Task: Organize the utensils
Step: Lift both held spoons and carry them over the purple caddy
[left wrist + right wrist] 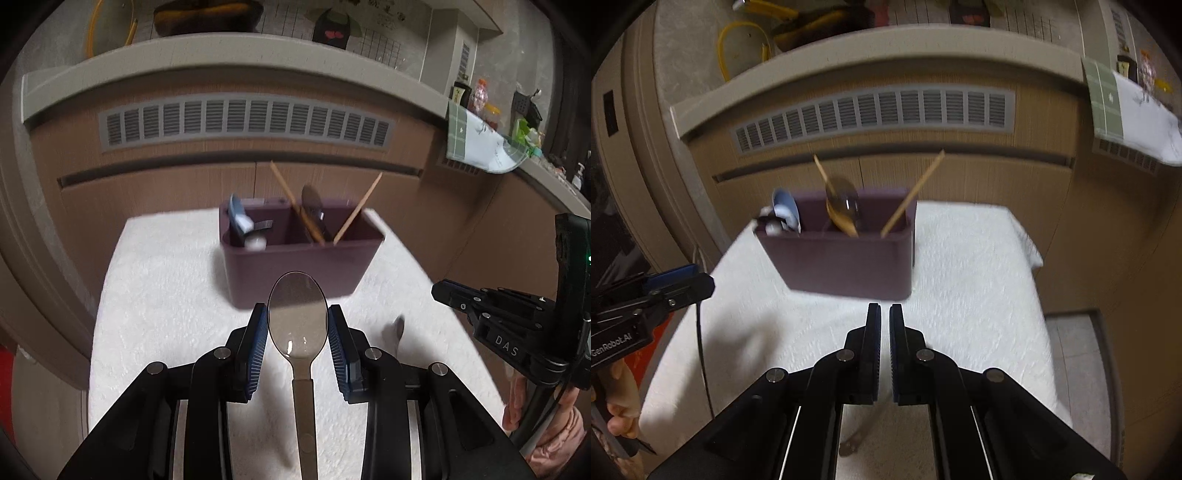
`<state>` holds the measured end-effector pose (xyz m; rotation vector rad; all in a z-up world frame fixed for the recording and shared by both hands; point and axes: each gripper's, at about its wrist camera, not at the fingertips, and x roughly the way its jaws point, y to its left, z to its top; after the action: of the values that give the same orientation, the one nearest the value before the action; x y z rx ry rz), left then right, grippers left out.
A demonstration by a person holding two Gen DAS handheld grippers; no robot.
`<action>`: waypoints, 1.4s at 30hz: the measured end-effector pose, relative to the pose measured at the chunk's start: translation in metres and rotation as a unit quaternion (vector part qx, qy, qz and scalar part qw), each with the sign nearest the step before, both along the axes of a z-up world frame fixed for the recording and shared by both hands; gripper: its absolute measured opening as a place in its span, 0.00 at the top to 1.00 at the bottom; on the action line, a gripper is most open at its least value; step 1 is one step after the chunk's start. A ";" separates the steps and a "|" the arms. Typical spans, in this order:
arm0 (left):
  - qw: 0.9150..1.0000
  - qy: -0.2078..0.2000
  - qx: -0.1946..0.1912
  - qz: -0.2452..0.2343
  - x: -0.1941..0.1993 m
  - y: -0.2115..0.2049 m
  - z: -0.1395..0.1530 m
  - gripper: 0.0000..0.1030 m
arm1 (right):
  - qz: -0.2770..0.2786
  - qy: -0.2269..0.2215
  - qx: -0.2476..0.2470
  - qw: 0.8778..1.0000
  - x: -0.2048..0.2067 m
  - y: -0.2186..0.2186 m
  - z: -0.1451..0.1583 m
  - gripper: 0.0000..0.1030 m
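Spoon (pixel 297 325) gripped by left gripper (pixel 297 345), seen only in left view, right gripper (pixel 882 354) closed empty, purple caddy (pixel 846 262) ahead

The left gripper (pixel 297 334) points forward and downward, its blue-padded jaws standing a little apart with a spoon (pixel 298 321) between them, the pads at either edge of the bowl. The right gripper (pixel 882 334) angles downward too, its jaws drawn together with nothing between them. In the left wrist view the right gripper shows at the right edge, a hand (pixel 543 421) in a pink sleeve beneath it; fingers (pixel 622 417) show lower left in the right wrist view
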<state>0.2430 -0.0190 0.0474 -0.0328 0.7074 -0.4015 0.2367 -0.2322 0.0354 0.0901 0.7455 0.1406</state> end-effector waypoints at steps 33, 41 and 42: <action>1.000 0.016 -0.011 0.025 0.005 0.005 -0.029 0.67 | -0.005 0.066 -0.034 0.997 0.012 0.018 -0.057 0.75; 0.999 -0.015 -0.028 0.027 0.005 0.003 0.002 0.67 | 0.000 -0.039 -0.020 0.999 -0.002 0.007 0.019 0.75; 0.999 -0.026 -0.030 0.027 0.007 0.002 0.012 0.67 | 0.002 -0.057 -0.023 0.998 -0.001 0.007 0.034 0.75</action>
<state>0.2503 -0.0171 0.0596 -0.0969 0.6424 -0.3703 0.2358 -0.2251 0.0693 0.0362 0.6347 0.1321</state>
